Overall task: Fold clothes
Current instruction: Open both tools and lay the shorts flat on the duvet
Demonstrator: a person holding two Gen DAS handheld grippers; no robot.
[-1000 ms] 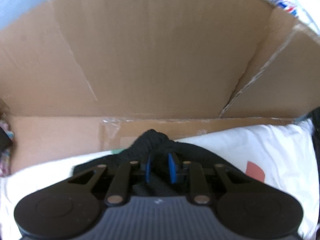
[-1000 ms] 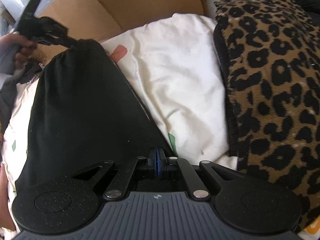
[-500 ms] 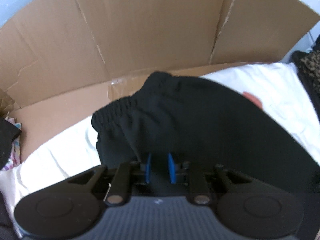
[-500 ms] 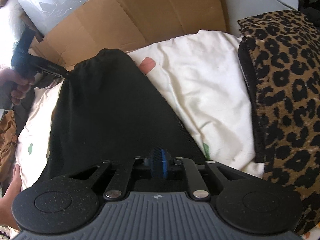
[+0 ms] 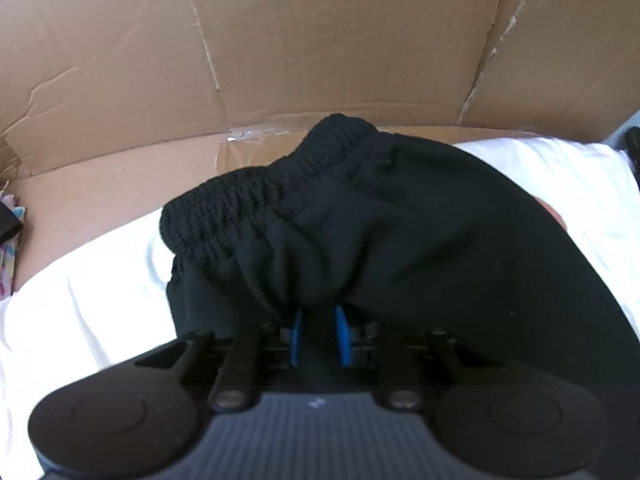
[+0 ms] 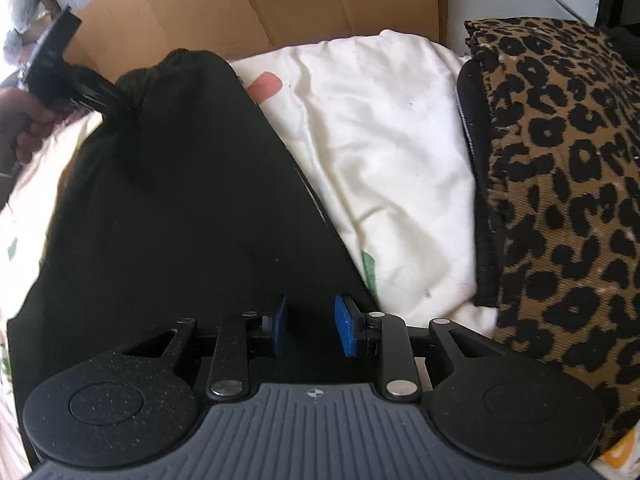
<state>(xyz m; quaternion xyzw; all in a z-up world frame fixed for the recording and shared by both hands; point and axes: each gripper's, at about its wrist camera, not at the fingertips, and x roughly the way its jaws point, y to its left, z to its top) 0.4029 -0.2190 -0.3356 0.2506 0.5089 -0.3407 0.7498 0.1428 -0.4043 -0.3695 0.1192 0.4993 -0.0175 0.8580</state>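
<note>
A black garment [image 5: 400, 240] with a gathered elastic waistband lies spread on white bedding [image 5: 80, 320]. My left gripper [image 5: 319, 334] is shut on a bunch of its cloth just below the waistband, the fabric pinched between the blue pads. In the right wrist view the same garment [image 6: 180, 200] runs from the left gripper [image 6: 108, 100] at the upper left down to my right gripper [image 6: 312, 328]. The right gripper's jaws are opening. Its blue pads stand apart over the garment's near edge and do not press on the cloth.
A flattened cardboard box [image 5: 320, 40] stands behind the bedding. A leopard-print fabric [image 6: 560, 200] lies folded at the right on the white bedding [image 6: 380, 140]. A hand [image 6: 24, 128] holds the left gripper. Colourful cloth [image 5: 10, 248] shows at the far left.
The left gripper came down with the waistband, and the garment now lies flatter on the bedding. The right gripper's pads, pressed together a second ago, have parted from the cloth.
</note>
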